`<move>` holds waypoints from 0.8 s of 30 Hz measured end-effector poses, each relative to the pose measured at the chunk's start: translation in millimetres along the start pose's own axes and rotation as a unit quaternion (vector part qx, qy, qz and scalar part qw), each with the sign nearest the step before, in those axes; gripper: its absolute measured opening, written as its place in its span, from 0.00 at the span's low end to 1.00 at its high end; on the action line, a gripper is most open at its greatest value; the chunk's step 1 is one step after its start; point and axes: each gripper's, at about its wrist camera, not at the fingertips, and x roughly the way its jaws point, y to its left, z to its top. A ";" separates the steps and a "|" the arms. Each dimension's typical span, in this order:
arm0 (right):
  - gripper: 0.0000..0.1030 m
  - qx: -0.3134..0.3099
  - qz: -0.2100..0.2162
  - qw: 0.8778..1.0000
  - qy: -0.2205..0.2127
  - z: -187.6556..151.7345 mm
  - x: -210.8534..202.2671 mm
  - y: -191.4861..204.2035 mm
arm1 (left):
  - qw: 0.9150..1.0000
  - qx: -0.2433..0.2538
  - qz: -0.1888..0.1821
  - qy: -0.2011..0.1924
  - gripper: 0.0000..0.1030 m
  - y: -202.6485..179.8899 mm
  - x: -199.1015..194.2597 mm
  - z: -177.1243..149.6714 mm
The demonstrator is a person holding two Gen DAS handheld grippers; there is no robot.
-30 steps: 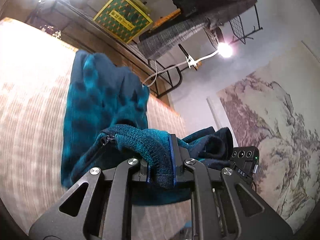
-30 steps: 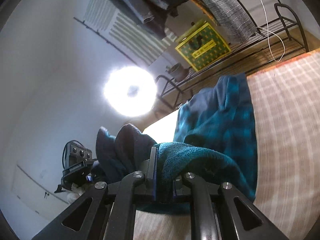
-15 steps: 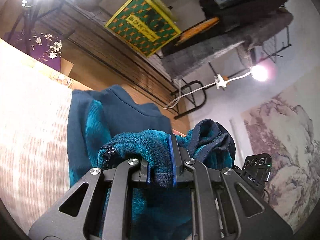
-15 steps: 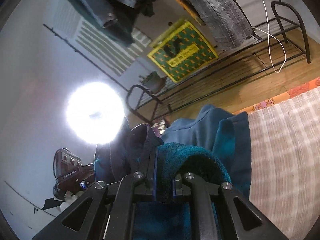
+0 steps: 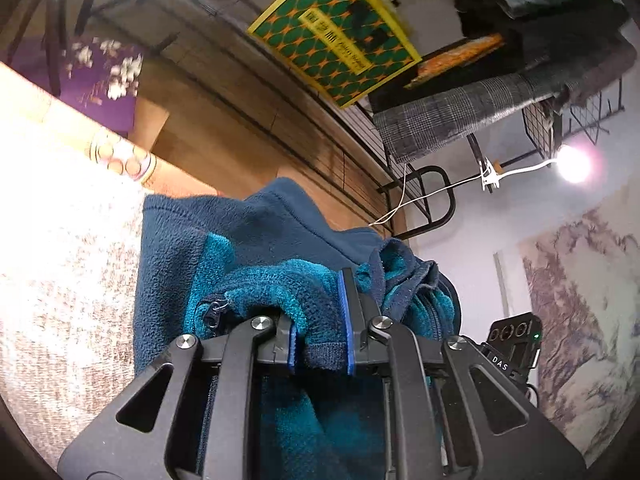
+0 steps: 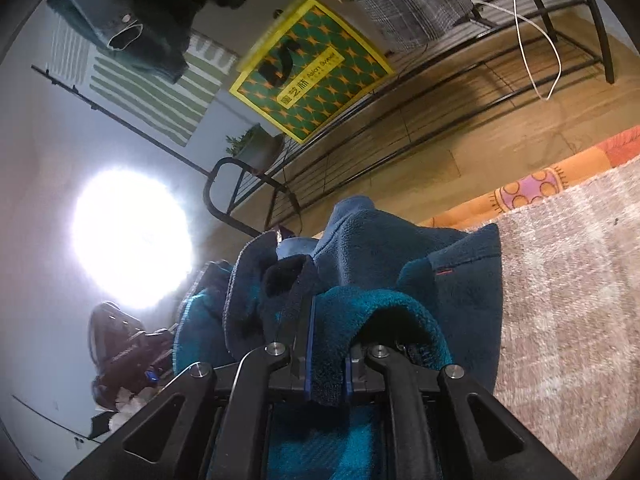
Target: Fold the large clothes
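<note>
A large teal and navy fleece jacket (image 5: 248, 248) lies on a beige woven surface (image 5: 60, 260), and its near part is lifted. My left gripper (image 5: 320, 344) is shut on a bunched teal edge of the jacket, next to a zipper (image 5: 212, 312). My right gripper (image 6: 326, 364) is shut on another teal fold of the same jacket (image 6: 400, 256). The right gripper's body (image 5: 514, 344) shows in the left wrist view, close beside the left one. The jacket's lower part hangs hidden under both grippers.
A black metal rack (image 6: 460, 92) with a yellow-green box (image 5: 332, 36) and folded clothes (image 5: 460, 120) stands beyond the surface's far edge, over wooden floor (image 6: 480, 136). An orange patterned border (image 6: 540, 188) edges the surface. A bright lamp (image 6: 128, 236) glares left.
Both grippers have moved toward the jacket's far end with the held edges, tilting upward. Much less of the flat jacket shows ahead, and the rack and box are larger.
</note>
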 end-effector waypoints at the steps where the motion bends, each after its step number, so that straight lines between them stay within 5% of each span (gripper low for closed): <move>1: 0.12 0.012 0.010 1.000 0.004 2.0 -1.1 -3.3 | 1.000 -0.004 -0.006 0.003 0.18 1.3 -0.8 1.6; 8: 0.21 0.057 0.075 0.995 0.021 10.4 -21.1 -15.5 | 0.998 -0.029 -0.062 0.016 0.26 0.4 -20.3 11.8; 10: 0.24 0.082 0.106 0.991 0.023 11.6 -24.4 -20.1 | 0.996 -0.039 -0.075 0.017 0.35 1.8 -23.4 12.9; 12: 0.29 0.092 0.119 0.988 0.021 11.3 -27.5 -21.0 | 0.994 -0.056 -0.093 0.019 0.56 5.8 -25.1 14.8; 14: 0.61 0.112 0.153 0.982 0.019 8.2 -29.9 -23.7 | 0.989 -0.081 -0.123 0.021 0.65 13.0 -27.5 17.5; 16: 0.77 0.136 0.192 0.972 -0.003 6.1 -37.3 -28.2 | 0.986 -0.097 -0.134 0.009 0.65 19.5 -36.9 21.9; 18: 0.73 0.137 0.198 0.970 -0.018 5.7 -46.8 -28.4 | 0.992 -0.063 -0.108 -0.021 0.65 15.3 -54.3 26.4; 22: 0.39 0.041 0.103 0.992 -0.053 4.9 -67.7 -3.9 | 0.996 0.032 -0.065 -0.048 0.65 -3.9 -74.8 22.0; 24: 0.35 -0.015 0.058 0.997 -0.046 0.0 -63.0 14.1 | 0.995 0.080 -0.042 -0.046 0.65 -16.5 -72.3 14.8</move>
